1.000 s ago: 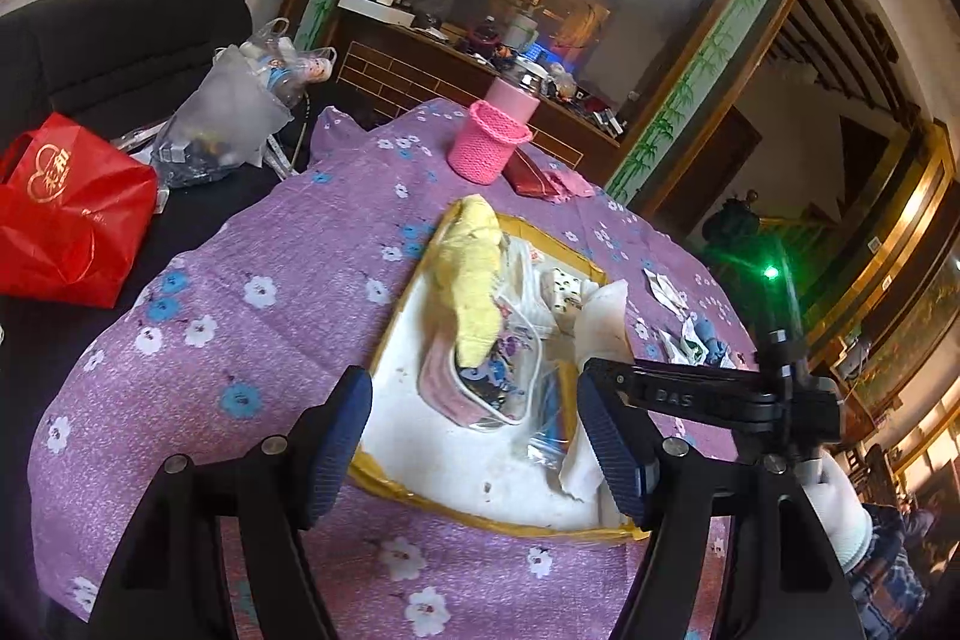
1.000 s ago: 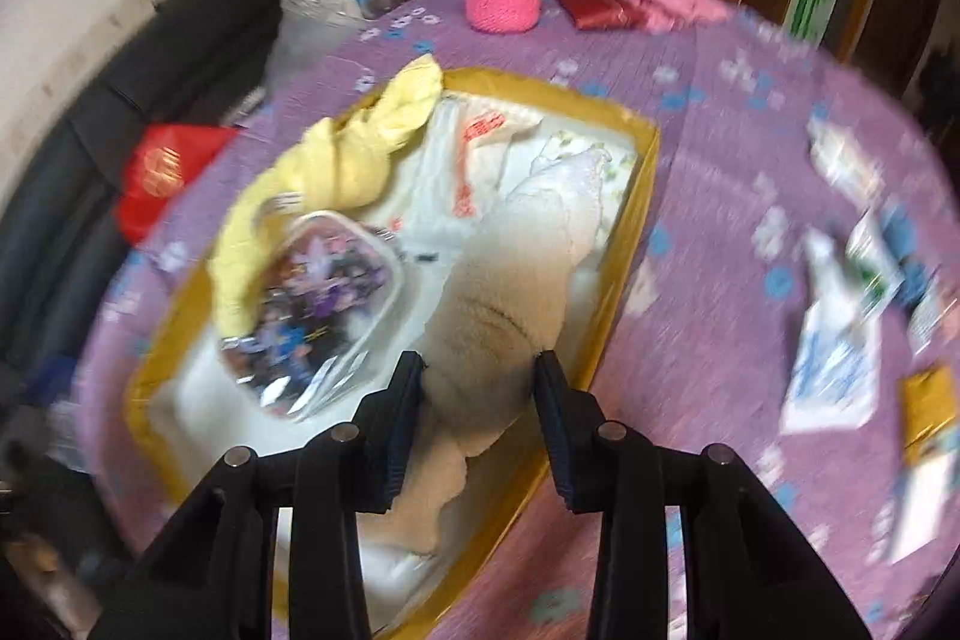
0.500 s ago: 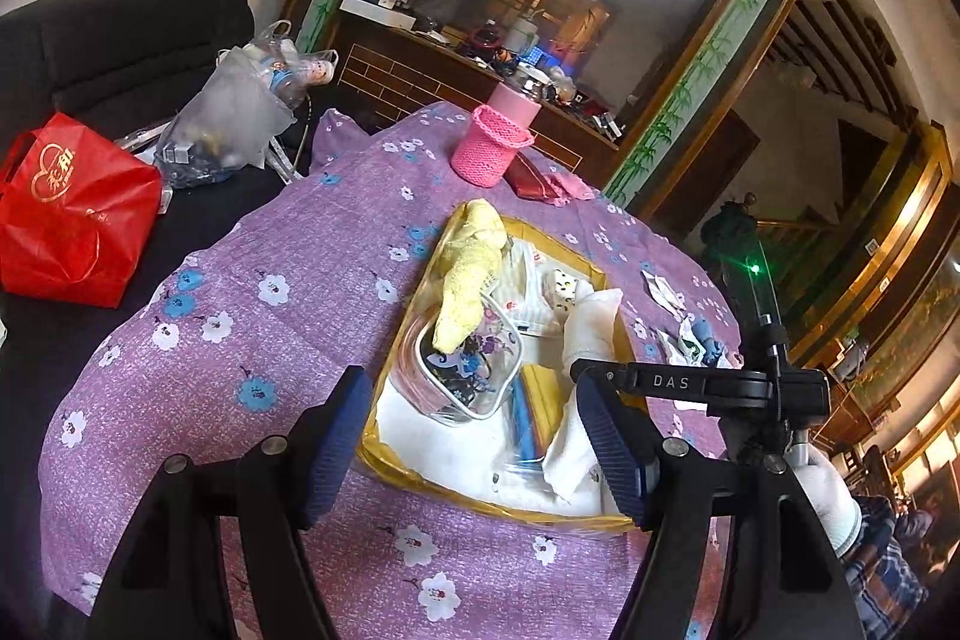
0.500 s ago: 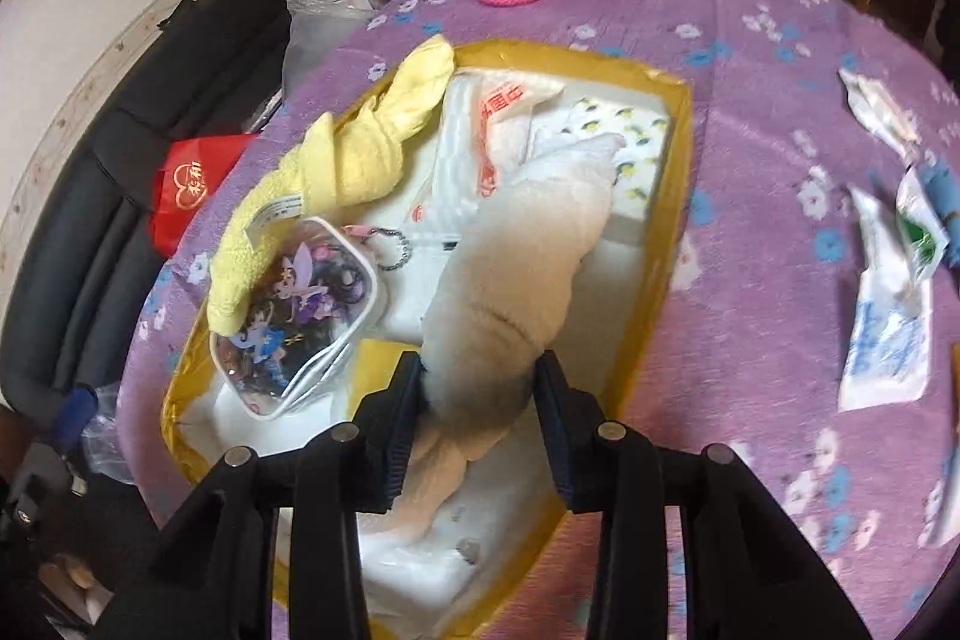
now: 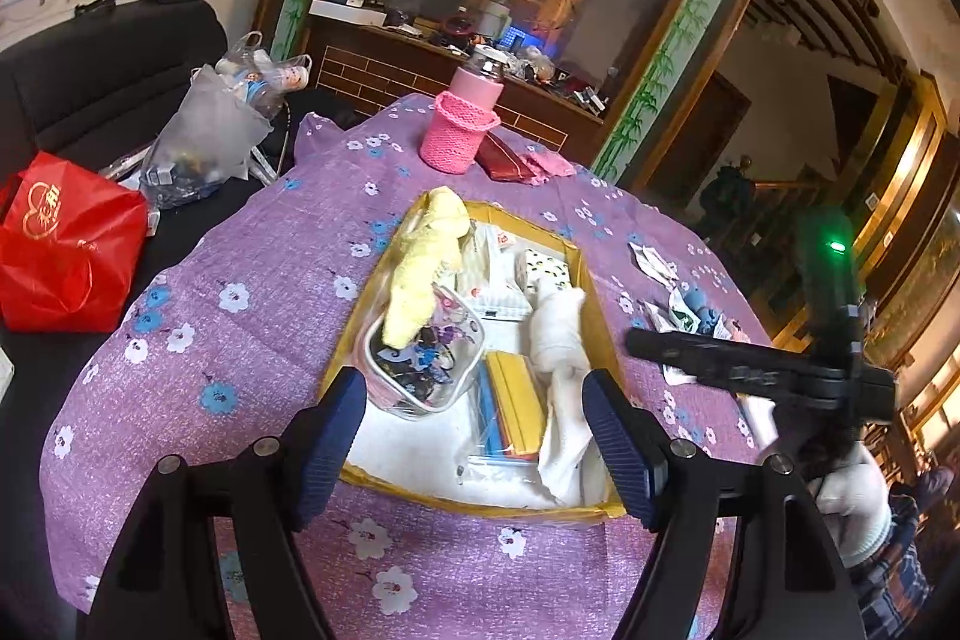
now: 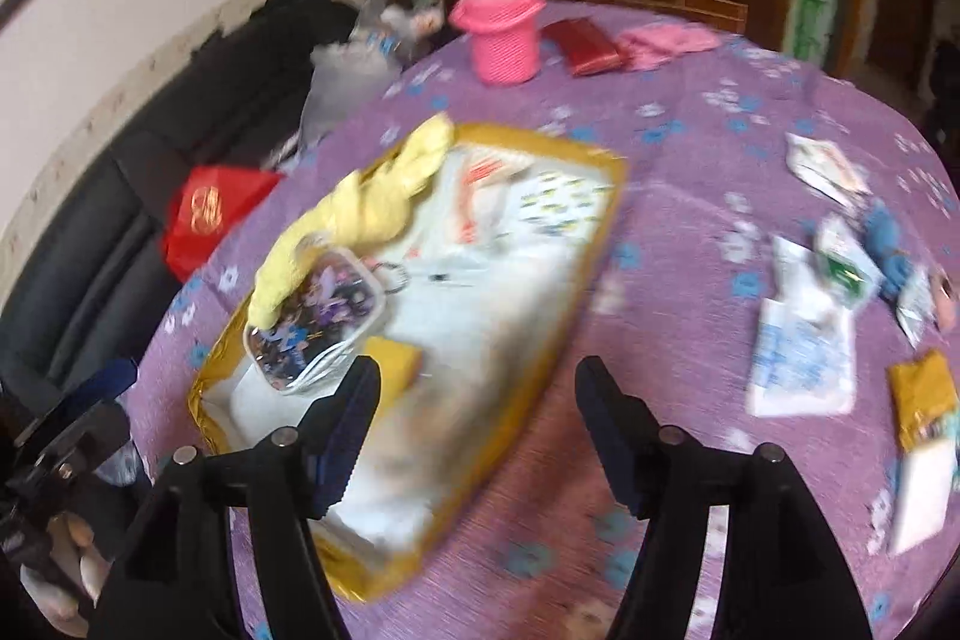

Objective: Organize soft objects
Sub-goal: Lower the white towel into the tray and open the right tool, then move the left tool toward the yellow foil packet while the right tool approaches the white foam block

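The right gripper point(image 6: 474, 424) was opening, letting go of the white fluffy towel point(image 5: 561, 340) inside the yellow-rimmed cardboard tray point(image 5: 591, 274); the left gripper point(image 5: 474, 436) hung open, empty.

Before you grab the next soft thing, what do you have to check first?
1. White towel let go and lying in the yellow box: ok.
2. Right gripper empty: ok, its jaws are opening with nothing pinched between them.
3. Left gripper empty: ok, its jaws are opening and hold nothing.
4. Yellow cloth inside the box: not ok, its far end hangs over the rim.
5. Things waiting on the purple tablecloth: ok, packets lie to the right of the box.
6. Whether those packets are soft: cannot tell, the right wrist view is blurred.
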Available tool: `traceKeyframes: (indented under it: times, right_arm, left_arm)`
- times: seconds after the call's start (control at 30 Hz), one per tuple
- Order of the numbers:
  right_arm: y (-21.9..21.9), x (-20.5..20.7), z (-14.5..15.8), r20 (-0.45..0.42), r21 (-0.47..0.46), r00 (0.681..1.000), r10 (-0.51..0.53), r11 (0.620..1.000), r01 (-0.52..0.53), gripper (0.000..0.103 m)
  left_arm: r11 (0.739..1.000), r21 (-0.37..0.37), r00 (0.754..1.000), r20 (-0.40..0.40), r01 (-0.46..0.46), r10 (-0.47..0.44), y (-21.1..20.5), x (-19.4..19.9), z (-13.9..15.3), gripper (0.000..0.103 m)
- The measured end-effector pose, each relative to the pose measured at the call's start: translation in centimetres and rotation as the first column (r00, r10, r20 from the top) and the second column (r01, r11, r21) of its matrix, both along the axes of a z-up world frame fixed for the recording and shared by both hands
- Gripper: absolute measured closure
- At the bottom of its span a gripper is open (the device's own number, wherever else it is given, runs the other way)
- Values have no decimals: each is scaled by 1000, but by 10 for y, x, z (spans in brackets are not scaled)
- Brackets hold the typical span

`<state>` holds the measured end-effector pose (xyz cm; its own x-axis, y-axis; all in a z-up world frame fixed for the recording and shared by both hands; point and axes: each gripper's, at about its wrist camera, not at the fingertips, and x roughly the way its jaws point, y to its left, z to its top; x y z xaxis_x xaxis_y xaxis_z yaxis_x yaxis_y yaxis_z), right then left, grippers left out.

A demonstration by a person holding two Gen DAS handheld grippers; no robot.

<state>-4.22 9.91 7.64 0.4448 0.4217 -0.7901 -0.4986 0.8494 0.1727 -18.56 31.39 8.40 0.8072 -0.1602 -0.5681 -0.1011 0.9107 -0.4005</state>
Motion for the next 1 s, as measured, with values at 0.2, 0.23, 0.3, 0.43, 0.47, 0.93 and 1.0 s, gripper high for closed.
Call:
traceKeyframes:
  times: [0.2,0.23,0.3,0.43,0.47,0.93,1.0]
  right_arm:
    - [-75,-3,3,12,74,993,-119,990,118,34]
    - [-86,-6,2,20,73,991,-134,988,132,34]
    - [-106,-12,2,40,69,986,-164,985,161,34]
    - [-140,-20,0,62,74,977,-203,977,199,34]
    - [-150,-23,-1,68,76,974,-217,974,212,34]
    - [-256,-33,-16,49,142,930,-365,924,355,33]
    - [-270,-33,-18,44,152,921,-388,913,378,33]
  left_arm:
    - [997,51,998,-20,57,-56,-30,8,3,25]
    - [996,65,997,-26,69,-68,-38,10,3,25]
    - [992,89,996,-36,90,-87,-52,13,4,25]
    - [975,171,989,-74,139,-128,-89,22,5,25]
    - [969,197,987,-84,149,-134,-99,23,5,25]
    - [866,402,951,-203,299,-234,-203,40,-7,25]
    - [858,409,947,-212,311,-243,-212,42,-8,25]
